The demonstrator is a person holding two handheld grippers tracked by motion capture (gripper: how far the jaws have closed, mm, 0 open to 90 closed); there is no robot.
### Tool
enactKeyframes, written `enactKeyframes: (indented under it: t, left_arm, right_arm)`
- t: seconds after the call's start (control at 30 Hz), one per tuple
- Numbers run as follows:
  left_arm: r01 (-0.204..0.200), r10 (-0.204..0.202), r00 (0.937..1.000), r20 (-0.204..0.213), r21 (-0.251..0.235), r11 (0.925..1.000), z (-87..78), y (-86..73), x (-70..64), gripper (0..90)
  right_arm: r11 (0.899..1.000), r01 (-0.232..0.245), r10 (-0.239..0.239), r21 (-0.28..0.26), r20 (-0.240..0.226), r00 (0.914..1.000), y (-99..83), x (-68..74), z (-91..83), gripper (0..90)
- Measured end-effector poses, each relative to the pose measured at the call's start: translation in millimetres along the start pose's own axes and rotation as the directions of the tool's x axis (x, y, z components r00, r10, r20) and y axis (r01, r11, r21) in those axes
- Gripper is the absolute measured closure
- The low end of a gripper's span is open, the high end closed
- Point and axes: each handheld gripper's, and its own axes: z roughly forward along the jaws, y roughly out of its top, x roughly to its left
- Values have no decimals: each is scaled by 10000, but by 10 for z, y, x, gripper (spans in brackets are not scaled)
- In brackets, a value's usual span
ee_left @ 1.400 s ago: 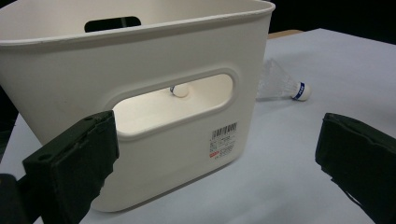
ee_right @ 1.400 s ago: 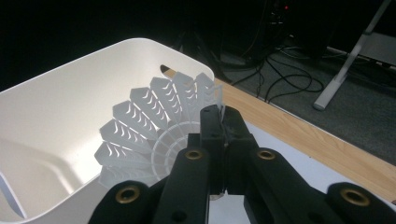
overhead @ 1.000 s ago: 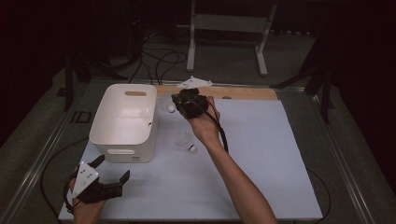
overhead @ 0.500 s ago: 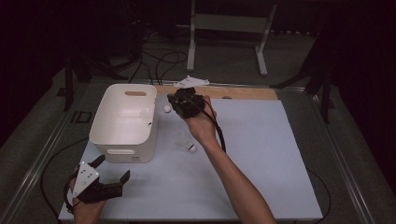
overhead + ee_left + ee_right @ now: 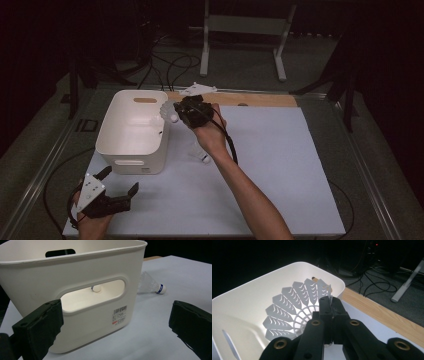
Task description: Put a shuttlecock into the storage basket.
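White-topped table, barcode-labelled bin

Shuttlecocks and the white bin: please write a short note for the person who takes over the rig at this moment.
Right gripper: shut on a shuttlecock by the skirt edge, at the white bin's right rim.
Left gripper: open, holding nothing, near the table's front left corner.
Done: one shuttlecock in the bin, seen through the handle slot.
Left: release the held one into the bin, then fetch the shuttlecock on the table.
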Motion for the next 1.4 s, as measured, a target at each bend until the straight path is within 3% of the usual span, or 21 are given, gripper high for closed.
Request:
enactKeyframes:
  t: [1.4]
  left_arm:
    - [10,-10,10000,-21,-33,10000,-11,-4,10,0]
  right_arm:
    - [9970,775,-773,6,-717,9944,48,391,173,892]
